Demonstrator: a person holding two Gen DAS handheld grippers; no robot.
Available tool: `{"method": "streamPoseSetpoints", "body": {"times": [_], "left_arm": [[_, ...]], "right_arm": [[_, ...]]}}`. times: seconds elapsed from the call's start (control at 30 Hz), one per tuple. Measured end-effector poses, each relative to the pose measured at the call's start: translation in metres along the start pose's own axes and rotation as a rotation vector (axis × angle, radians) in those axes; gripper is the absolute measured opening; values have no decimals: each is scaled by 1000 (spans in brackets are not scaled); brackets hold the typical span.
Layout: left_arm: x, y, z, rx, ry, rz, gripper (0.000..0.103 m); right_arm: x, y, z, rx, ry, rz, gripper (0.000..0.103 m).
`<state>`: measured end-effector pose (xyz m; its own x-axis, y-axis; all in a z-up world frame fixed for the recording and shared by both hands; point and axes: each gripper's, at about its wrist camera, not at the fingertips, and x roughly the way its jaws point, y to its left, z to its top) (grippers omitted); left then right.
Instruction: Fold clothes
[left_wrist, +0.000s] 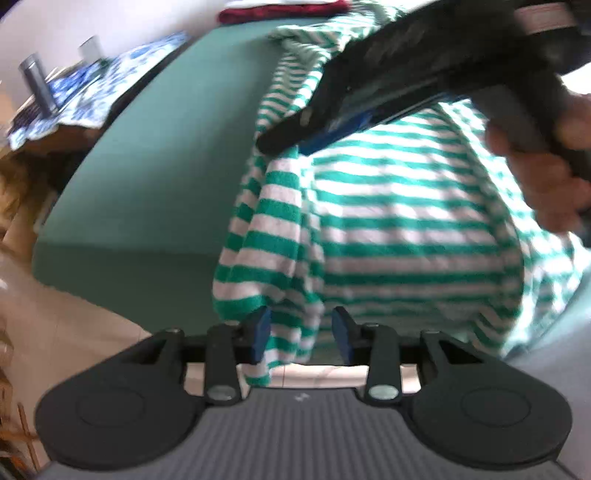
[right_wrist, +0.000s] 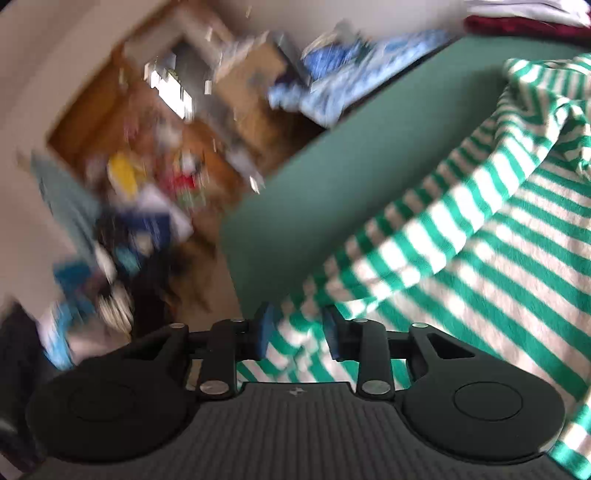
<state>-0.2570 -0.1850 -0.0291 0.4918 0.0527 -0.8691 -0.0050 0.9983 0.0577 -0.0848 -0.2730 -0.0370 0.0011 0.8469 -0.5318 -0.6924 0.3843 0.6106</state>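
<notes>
Left gripper (left_wrist: 301, 334) over green tabletop (left_wrist: 155, 184), perhaps cluttered room.

Green tabletop (left_wrist: 155, 155), bare on its left part. Dark red folded cloth (left_wrist: 284, 11) at far edge, white fabric (right_wrist: 532, 9) stacked on it in right wrist view. Blue-and-white floral cloth (left_wrist: 110, 85) on a lower surface just beside tabletop's left side; grey cylinder (left_wrist: 37, 85) and a pale glass-like object (left_wrist: 90, 48) standing on it. Brown wooden furniture (right_wrist: 110, 107) beyond, heavily blurred. Cluttered pile on floor: yellow item (right_wrist: 123, 177), red item (right_wrist: 183, 182), blue pieces (right_wrist: 74, 280); details unreadable. Pale floor (left_wrist: 81, 332) below tabletop edge.
</notes>
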Motion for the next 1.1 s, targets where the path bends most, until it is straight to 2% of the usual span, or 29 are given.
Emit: {"method": "streamPoseSetpoints", "body": {"times": [0.07,0.1,0.13,0.27,0.33,0.5,0.57,0.6,0.67,0.77,0.83,0.87,0.93,0.97,1.07,1.1], "left_arm": [[0,3,-1,-25,-4,-13,30],[-3,4,-2,-36,-11,-28,20],[-5,5,-4,-47,-18,-42,0],[-17,-8,-4,-37,-40,-86,0],[-31,-16,-2,-7,-59,-116,0],[-60,-28,4,45,-102,-228,0],[-48,-31,3,66,-63,-243,0],[-39,-32,2,76,-29,-236,0],[-16,-35,-2,105,51,-204,0],[-5,-32,-5,103,101,-200,1],[-14,-30,-4,120,71,-199,5],[-21,-29,-3,129,49,-201,6],[-35,-24,3,141,-1,-198,23],[-39,-22,8,147,-25,-182,26],[-36,-21,27,157,-78,-121,28],[-30,-22,33,157,-84,-102,28]], "right_arm": [[-1,-1,6,6,-10,2,39],[-5,-1,7,-10,-23,-5,40],[-9,-2,8,-24,-33,-11,40],[-12,-12,13,-39,-8,-74,40],[-17,-19,9,-1,1,-101,40],[-31,-30,2,85,20,-80,44],[-36,-35,-3,99,16,-78,45],[-36,-36,-4,108,14,-82,47],[-36,-38,-6,127,7,-90,44],[-43,-42,-5,168,-54,-146,46],[-48,-48,-1,206,-100,-192,50],[-49,-52,1,225,-122,-210,48],[-49,-65,8,262,-161,-218,51],[-49,-71,14,274,-196,-242,53],[-45,-97,33,325,-332,-324,54],[-43,-106,38,347,-368,-325,53]]}}
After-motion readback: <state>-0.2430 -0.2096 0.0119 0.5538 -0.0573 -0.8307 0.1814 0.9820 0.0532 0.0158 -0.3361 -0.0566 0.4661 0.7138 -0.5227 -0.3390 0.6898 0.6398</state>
